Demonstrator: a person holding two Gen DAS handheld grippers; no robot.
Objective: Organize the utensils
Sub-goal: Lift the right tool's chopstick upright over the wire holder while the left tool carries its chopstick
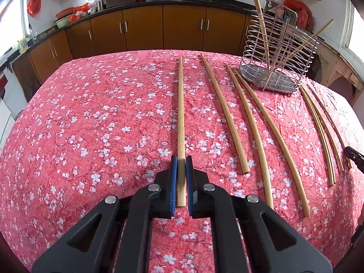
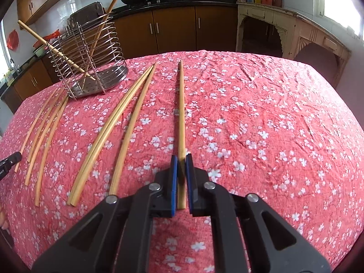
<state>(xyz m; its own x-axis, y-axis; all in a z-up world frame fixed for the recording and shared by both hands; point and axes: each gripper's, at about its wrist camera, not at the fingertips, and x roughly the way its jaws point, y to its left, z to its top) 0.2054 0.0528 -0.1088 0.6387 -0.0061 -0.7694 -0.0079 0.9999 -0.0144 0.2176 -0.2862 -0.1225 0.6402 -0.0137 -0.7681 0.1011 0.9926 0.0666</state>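
**Each gripper clamps one chopstick on the floral cloth**

The left gripper (image 1: 181, 159) pinches the near end of the leftmost chopstick (image 1: 180, 113), which lies on the pink floral tablecloth (image 1: 91, 125). The right gripper (image 2: 181, 158) likewise pinches the rightmost chopstick (image 2: 181, 113). More loose chopsticks (image 1: 250, 125) lie between them. Beyond stands a wire utensil holder (image 1: 279, 52) with two chopsticks leaning inside.

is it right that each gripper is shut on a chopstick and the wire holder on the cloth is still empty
Not quite: the wire holder is not empty; two chopsticks already lean inside it, as the left wrist view shows. The rest holds: the left gripper is shut on a chopstick and the right gripper on another chopstick.
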